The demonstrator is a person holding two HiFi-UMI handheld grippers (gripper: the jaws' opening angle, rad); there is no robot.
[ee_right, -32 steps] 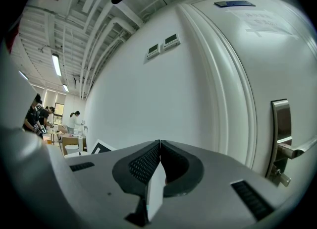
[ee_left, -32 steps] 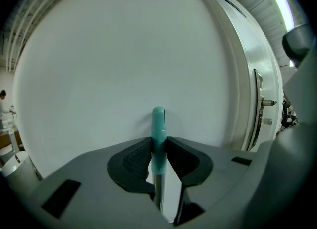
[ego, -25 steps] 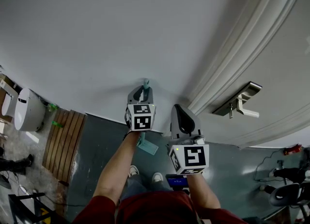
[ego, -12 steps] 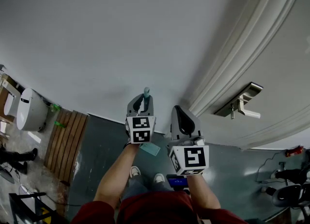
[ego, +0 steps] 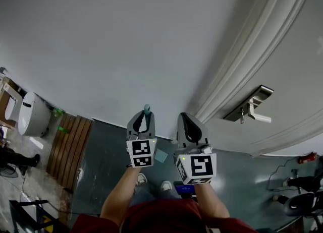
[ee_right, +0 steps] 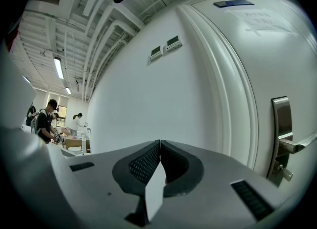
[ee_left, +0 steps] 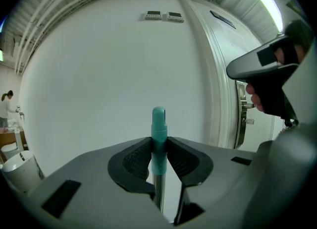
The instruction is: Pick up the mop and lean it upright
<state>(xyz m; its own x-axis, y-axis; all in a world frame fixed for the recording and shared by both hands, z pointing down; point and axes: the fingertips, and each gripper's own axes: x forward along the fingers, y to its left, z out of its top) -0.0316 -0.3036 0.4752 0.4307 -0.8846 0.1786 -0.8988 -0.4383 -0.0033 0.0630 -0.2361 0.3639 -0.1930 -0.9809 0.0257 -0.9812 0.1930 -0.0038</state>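
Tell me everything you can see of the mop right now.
The mop has a teal, plastic-looking grip with a rounded cap, above a shiny metal shaft. It stands about upright, clamped at the grip between the pads of the left gripper. Its tip pokes out above them, in front of the white wall. In the head view a pale teal piece far below is probably its head.

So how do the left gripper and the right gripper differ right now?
The left gripper is shut on the mop handle, whose teal end sticks up past its fingers; the right gripper holds nothing, its fingers pressed together. The right gripper is nearer the door handle than the left gripper. Both point at the white wall, side by side.
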